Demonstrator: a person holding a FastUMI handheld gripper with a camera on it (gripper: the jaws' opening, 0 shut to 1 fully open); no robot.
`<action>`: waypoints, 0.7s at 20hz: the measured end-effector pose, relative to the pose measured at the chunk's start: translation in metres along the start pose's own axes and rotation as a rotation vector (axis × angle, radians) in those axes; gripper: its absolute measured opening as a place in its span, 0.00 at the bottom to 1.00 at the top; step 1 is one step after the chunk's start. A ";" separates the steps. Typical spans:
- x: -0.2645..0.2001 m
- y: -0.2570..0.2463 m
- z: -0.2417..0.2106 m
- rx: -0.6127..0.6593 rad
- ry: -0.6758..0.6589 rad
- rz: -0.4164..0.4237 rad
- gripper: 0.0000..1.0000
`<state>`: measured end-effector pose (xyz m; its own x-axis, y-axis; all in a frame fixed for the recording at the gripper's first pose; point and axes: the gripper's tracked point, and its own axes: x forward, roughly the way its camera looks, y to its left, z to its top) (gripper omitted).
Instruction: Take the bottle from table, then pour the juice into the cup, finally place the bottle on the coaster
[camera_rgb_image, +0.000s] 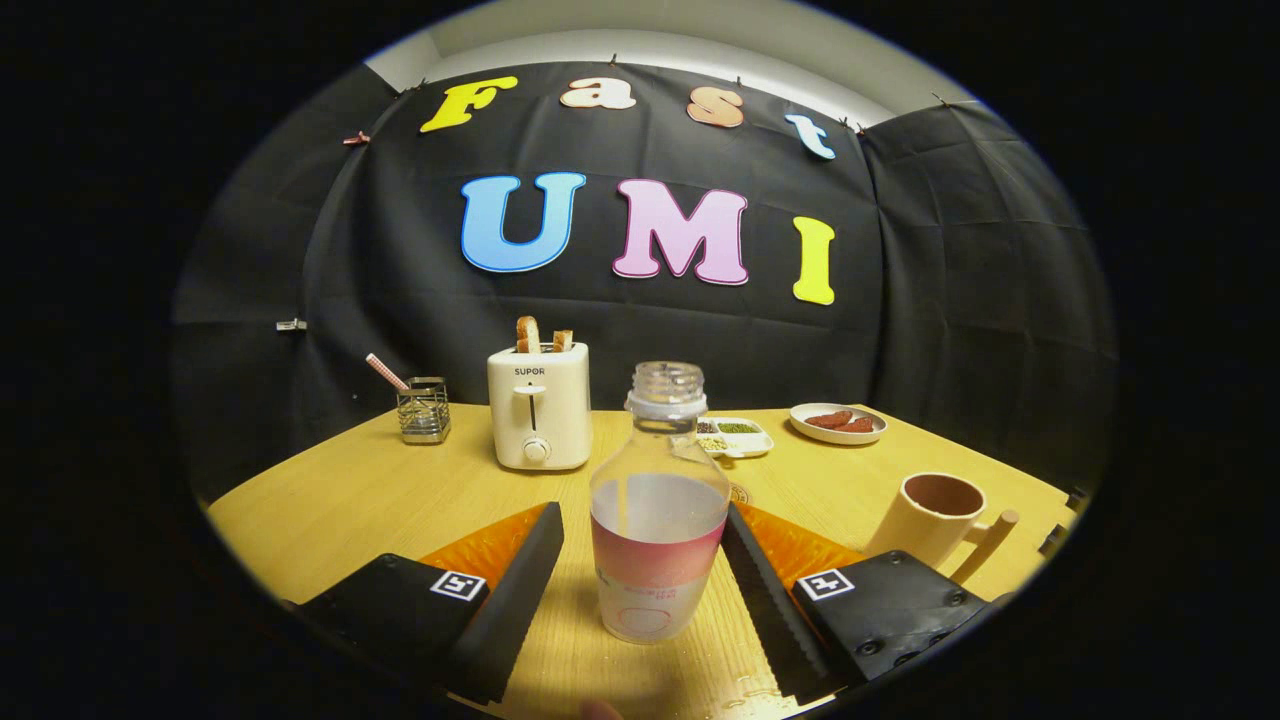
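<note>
Bottle (659, 510) stands upright on the wooden table (330, 500) right between the two fingers of the claw (642, 585), uncapped, its clear upper half showing liquid partway up and a pink and white label wrapped round the lower half. The claw is spread wide: the left finger (520, 590) sits a little apart from the bottle's side, and the right finger (765, 590) comes very near the bottle at its tip, though whether it touches cannot be told, so nothing is gripped. A few drops of liquid glisten on the table by the base of the right finger. Just beyond the bottle, peeking out at its right side, lies a small round coaster (738, 492). Off to the right, near the right finger's outer side, a beige cup (930, 518) with a stick-like handle stands open and tilted-looking through the lens. Farther back, left of the bottle, a cream toaster (538, 408) holds two slices of toast, and further left is a wire holder (423, 410) with a pink straw-like stick. Behind the bottle sits a white divided dish (738, 436) of seeds, and to its right a plate (838, 423) with reddish slices.
</note>
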<state>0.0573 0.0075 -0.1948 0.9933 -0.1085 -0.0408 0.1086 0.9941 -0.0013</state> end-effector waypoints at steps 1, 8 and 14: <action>0.001 -0.001 -0.004 0.001 -0.003 0.000 0.97; 0.015 -0.002 -0.022 0.028 0.049 0.012 0.78; 0.007 0.001 0.034 0.045 0.003 0.043 0.76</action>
<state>0.0657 0.0073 -0.1607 0.9969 -0.0655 -0.0429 0.0674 0.9967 0.0456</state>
